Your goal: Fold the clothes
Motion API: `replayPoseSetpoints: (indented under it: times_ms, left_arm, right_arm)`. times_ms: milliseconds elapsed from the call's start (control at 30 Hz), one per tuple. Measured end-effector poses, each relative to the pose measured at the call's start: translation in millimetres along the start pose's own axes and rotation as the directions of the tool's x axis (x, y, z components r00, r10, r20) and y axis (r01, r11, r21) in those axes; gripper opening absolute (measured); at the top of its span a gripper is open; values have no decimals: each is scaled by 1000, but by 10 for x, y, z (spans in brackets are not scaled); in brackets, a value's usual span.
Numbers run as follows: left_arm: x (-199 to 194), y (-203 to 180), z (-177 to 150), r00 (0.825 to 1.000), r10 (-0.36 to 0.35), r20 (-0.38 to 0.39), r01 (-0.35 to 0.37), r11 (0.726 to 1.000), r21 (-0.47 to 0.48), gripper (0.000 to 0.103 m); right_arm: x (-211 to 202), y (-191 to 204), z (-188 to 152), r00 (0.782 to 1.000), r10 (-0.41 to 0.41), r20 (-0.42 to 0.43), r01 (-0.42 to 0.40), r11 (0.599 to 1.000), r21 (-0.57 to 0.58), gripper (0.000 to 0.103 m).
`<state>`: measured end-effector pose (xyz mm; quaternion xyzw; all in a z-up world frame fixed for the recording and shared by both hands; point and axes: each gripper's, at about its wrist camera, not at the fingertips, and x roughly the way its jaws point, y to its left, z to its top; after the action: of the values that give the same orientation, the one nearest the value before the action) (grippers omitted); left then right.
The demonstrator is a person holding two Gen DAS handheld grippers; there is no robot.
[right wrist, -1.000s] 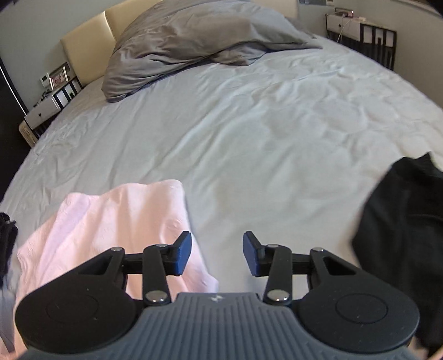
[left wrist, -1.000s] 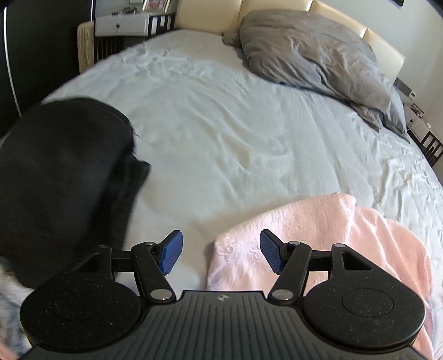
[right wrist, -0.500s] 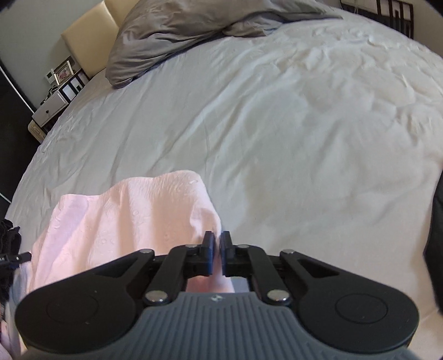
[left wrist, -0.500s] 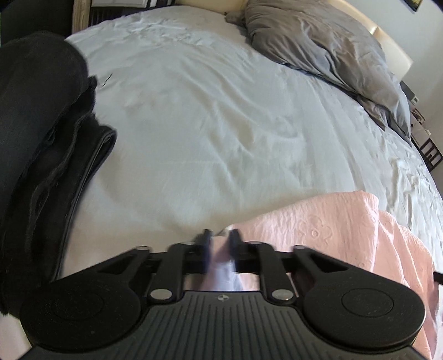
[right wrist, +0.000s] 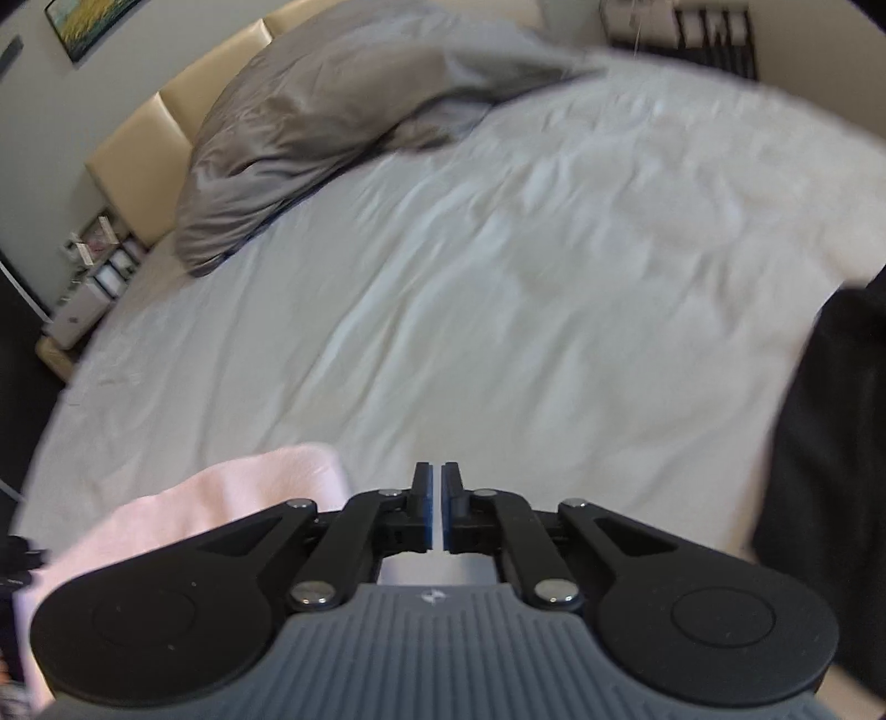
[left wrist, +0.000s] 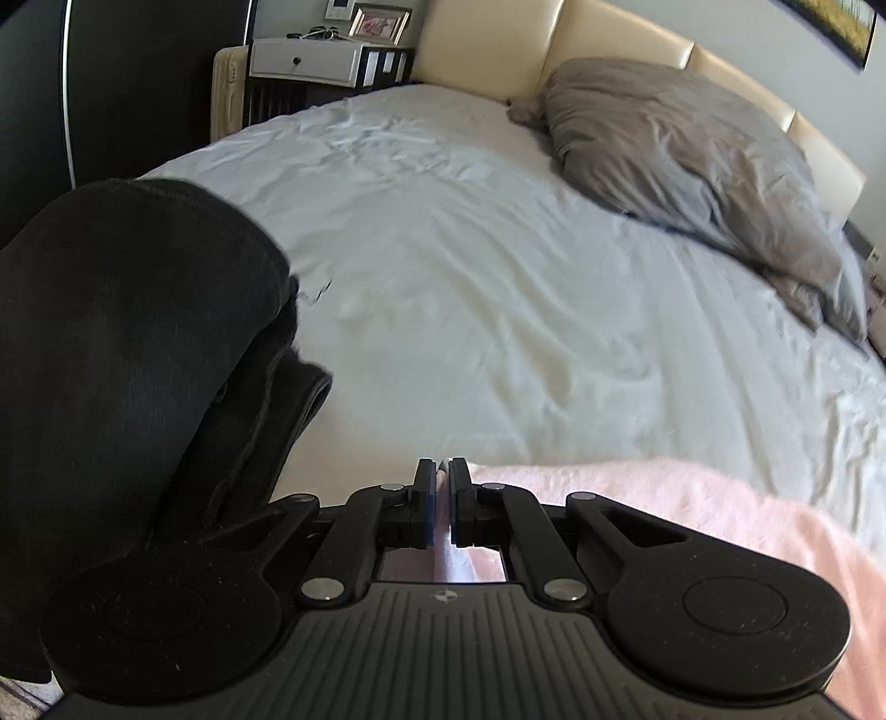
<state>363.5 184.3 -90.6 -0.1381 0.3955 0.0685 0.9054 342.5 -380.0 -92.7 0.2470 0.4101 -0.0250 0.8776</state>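
Pink garment: left gripper clamped on its edge, right gripper closed, seemingly likewise; fold under way, next needing an even carry-over.

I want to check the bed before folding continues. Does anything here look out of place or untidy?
Nothing looks damaged. The grey duvet lies bunched against the headboard, not spread. Black clothes lie in a loose heap at the bed's edge. The left tongs pinch the pink cloth.
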Motion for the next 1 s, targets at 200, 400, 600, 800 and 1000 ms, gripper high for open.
replayPoseSetpoints:
  times_ms: [200, 400, 600, 800, 1000]
  left_arm:
    - [81, 43, -40, 1000, 13, -18, -13, 1000, 4, 3]
    - [105, 79, -70, 1000, 9, -28, -9, 1000, 7, 3]
    - [97, 108, -83, 1000, 5, -28, -5, 1000, 9, 3]
    - [-94, 48, -19, 999, 2, 48, -2, 1000, 5, 3]
    - [-128, -55, 7, 998, 7, 69, -11, 998, 55, 3]
  right_arm:
    - [225, 189, -94, 998, 35, -52, -37, 999, -35, 41]
    - [362, 248, -153, 996, 26, -86, -31, 998, -60, 24]
    - [310, 300, -184, 996, 15, -85, -23, 995, -97, 2]
    - [-108, 565, -52, 992, -41, 122, 67, 972, -224, 2]
    - [-236, 720, -75, 971, -90, 220, 164, 924, -347, 2]
